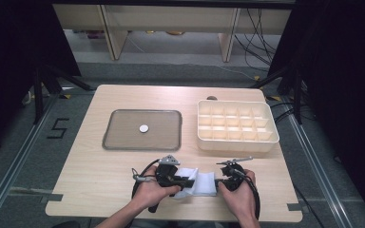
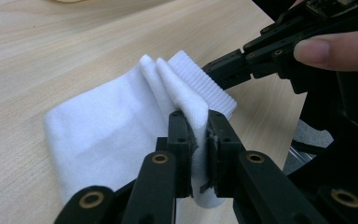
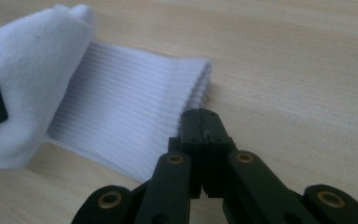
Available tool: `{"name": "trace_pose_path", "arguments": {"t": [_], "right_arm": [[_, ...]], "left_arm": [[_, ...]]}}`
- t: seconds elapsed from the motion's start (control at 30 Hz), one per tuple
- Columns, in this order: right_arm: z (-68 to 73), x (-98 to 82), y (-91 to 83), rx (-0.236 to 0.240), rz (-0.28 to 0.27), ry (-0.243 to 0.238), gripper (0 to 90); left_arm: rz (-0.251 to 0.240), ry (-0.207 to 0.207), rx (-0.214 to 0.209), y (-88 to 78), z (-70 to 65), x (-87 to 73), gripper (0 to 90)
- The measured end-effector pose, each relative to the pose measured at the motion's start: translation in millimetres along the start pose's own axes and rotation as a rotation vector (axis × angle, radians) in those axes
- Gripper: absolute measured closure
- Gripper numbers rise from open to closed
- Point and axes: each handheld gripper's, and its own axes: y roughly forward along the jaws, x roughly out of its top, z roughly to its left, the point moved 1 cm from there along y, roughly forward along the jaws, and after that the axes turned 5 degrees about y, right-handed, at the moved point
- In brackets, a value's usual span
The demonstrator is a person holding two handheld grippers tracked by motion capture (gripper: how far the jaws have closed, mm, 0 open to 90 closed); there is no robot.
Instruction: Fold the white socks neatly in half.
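From the high view I see the sock (image 1: 198, 183) lying near the table's (image 1: 100, 171) front edge, long axis left-right, between my left gripper (image 1: 190, 181) and right gripper (image 1: 217, 181); bare wood either side, tray (image 1: 119, 137) and box (image 1: 237, 142) well apart beyond. In the left gripper view my left gripper (image 2: 199, 128) is clenched on a raised fold of the sock (image 2: 107, 135), ribbed cuff toward the other gripper. In the right gripper view my right gripper (image 3: 201, 122) is clamped tight, tips at the cuff's edge of the sock (image 3: 121, 121); whether they pinch it I cannot tell

White sock (image 1: 198, 182) between both grippers
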Motion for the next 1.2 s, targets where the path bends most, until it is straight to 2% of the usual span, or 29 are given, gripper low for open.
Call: {"name": "trace_pose_path", "arguments": {"t": [0.07,0.1,0.13,0.17,0.2,0.23,0.27,0.3,0.33,0.43,0.47,0.5,0.57,0.6,0.83,0.9,1.0,1.07,1.1,1.2], "right_arm": [[0.2,-0.3,0.1,-0.002,-0.001,-0.010,89.7],[2.7,0.2,0.6,-0.014,0.004,0.020,89.7],[3.3,0.3,0.9,-0.012,0.003,0.020,89.6],[2.3,-0.2,1.0,-0.007,0.001,-0.007,89.7],[2.3,-0.2,1.0,-0.007,0.001,-0.007,89.7],[2.6,-0.1,1.0,0.001,-0.001,-0.008,89.6],[4.3,0.4,1.3,-0.008,0.000,0.022,89.6],[3.8,0.2,0.8,-0.011,0.006,0.015,89.7],[2.9,-0.4,0.9,-0.008,0.002,-0.012,89.6],[3.8,-0.7,1.0,0.002,-0.002,-0.011,89.6],[5.0,-0.1,1.6,0.003,0.005,0.010,89.6],[5.4,-0.4,2.2,-0.006,0.004,0.009,89.6],[6.8,-0.6,2.1,0.010,0.005,0.011,89.5],[2.2,-1.6,3.4,0.018,0.000,-0.069,89.5],[4.8,-1.9,3.2,0.011,0.009,-0.061,89.8],[4.7,-1.3,4.8,0.028,-0.012,-0.073,90.0],[5.6,-1.7,5.8,0.020,-0.022,-0.071,90.0],[5.2,-1.8,5.4,0.006,-0.020,-0.079,90.0],[5.7,-2.2,5.0,0.017,-0.022,-0.089,90.0],[5.2,-2.1,5.4,0.009,-0.013,-0.094,90.0]], "left_arm": [[0.003,-0.010,-0.003,1.1,-0.9,-0.1,81.3],[0.005,-0.009,0.002,1.1,-1.0,-0.1,81.3],[0.004,-0.017,0.009,1.8,-2.4,0.0,81.3],[0.004,-0.017,0.009,1.8,-2.4,0.0,81.3],[-0.001,-0.007,0.000,2.6,-1.7,0.2,81.3],[0.005,-0.015,0.000,2.6,-2.4,0.2,81.3],[0.003,-0.017,-0.001,3.1,-2.7,0.3,81.3],[0.017,-0.039,0.005,2.3,-4.2,-0.1,81.3],[0.020,-0.035,0.015,2.3,-4.5,0.0,81.3],[0.019,-0.041,0.008,3.1,-5.4,0.3,81.3],[0.016,-0.041,0.016,3.3,-6.2,0.4,81.3],[0.017,-0.042,0.012,3.3,-6.3,0.6,81.3],[0.018,-0.039,0.000,4.1,-5.8,0.6,81.3],[0.020,-0.038,-0.001,4.5,-5.8,0.5,81.2],[0.023,-0.033,0.004,6.6,-6.5,1.1,81.2],[0.024,-0.033,-0.004,6.6,-6.4,1.3,81.2],[0.023,-0.034,0.006,7.4,-7.1,1.3,81.2],[0.017,-0.039,0.005,8.3,-7.5,1.3,81.2],[0.021,-0.030,0.006,8.6,-7.1,1.3,81.2],[0.021,-0.029,0.006,8.7,-7.2,1.6,81.3]]}}
